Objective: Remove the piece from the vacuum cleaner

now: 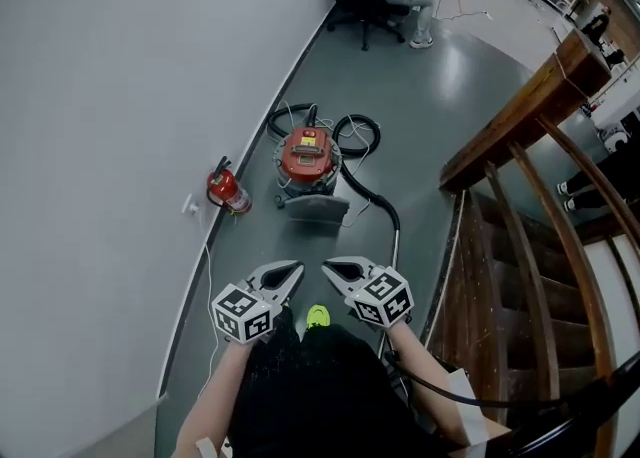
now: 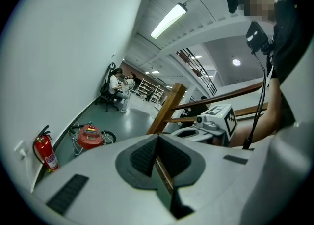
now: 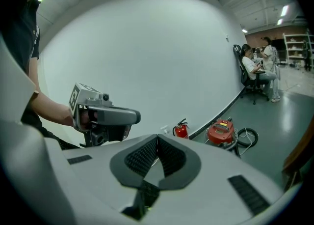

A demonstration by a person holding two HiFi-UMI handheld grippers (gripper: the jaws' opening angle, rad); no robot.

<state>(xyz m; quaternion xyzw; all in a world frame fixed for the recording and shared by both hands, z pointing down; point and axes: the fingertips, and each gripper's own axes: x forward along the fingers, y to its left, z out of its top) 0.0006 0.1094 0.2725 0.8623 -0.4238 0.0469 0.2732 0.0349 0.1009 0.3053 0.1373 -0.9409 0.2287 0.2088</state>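
Right now both of your grippers are empty. The left gripper point(image 1: 296, 268) has its jaws pressed together on nothing, and so does the right gripper point(image 1: 327, 266); they hang side by side in front of your waist, tips nearly meeting.

The vacuum cleaner point(image 1: 308, 156) stands on the floor point(image 1: 430, 96) ahead of you, close to the floor's edge along the wall point(image 1: 120, 96) and well apart from both grippers. A fire extinguisher point(image 1: 227, 189) sits just beside it against that edge, and the staircase point(image 1: 520, 246) rises on your right. A black hose point(image 1: 372, 196) loops behind and around the red canister and runs back toward you into a metal wand point(image 1: 397, 246). What looks like a wide grey nozzle point(image 1: 318, 209) lies at the canister's near side.

Which part is meant to come off is not clear from here; the hose or the nozzle seems likeliest. The canister is hard plastic and probably heavy enough to stay put, though it may roll or slide. The hose is ribbed and floppy, so gripping it mid-length would only bend it. Take hold at a stiff joint or cuff instead, and brace the canister body with your other gripper. Smooth plastic could slip between the pads, so seat the jaws squarely.
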